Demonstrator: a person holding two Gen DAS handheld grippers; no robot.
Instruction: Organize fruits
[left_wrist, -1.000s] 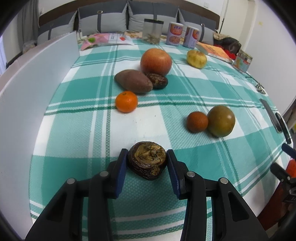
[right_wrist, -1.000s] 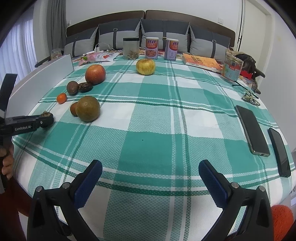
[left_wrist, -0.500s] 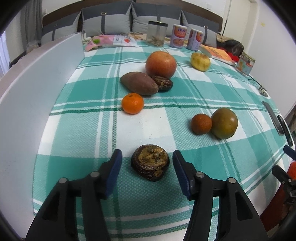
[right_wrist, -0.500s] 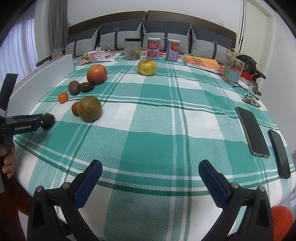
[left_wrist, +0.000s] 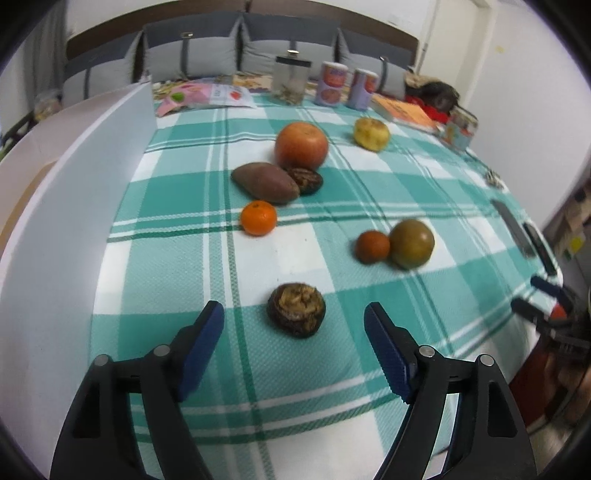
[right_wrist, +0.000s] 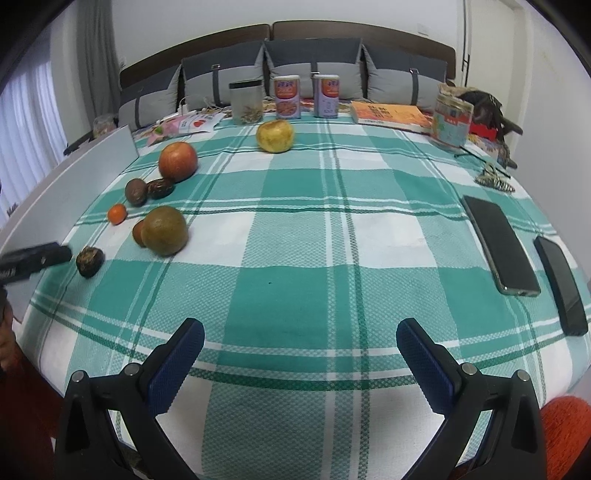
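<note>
Dark wrinkled round fruit (left_wrist: 296, 309) | lies on the green checked tablecloth (left_wrist: 332, 195), between your left hand-held gripper (left_wrist: 293, 334) jaws, just opening, released | looks light, brittle-shelled; take its sides gently | right hand-held gripper (right_wrist: 300, 350) released.

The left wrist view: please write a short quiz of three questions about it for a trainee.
1. True or false: the left hand-held gripper is closed on the dark wrinkled fruit.
2. Which fruit touches the big green-brown fruit? A) the orange B) the small red-brown fruit C) the yellow fruit
3. What does the dark wrinkled fruit rest on?

Key: 1 false, its jaws have just been opening and stand clear of the fruit; 2 B; 3 the checked tablecloth.
</note>
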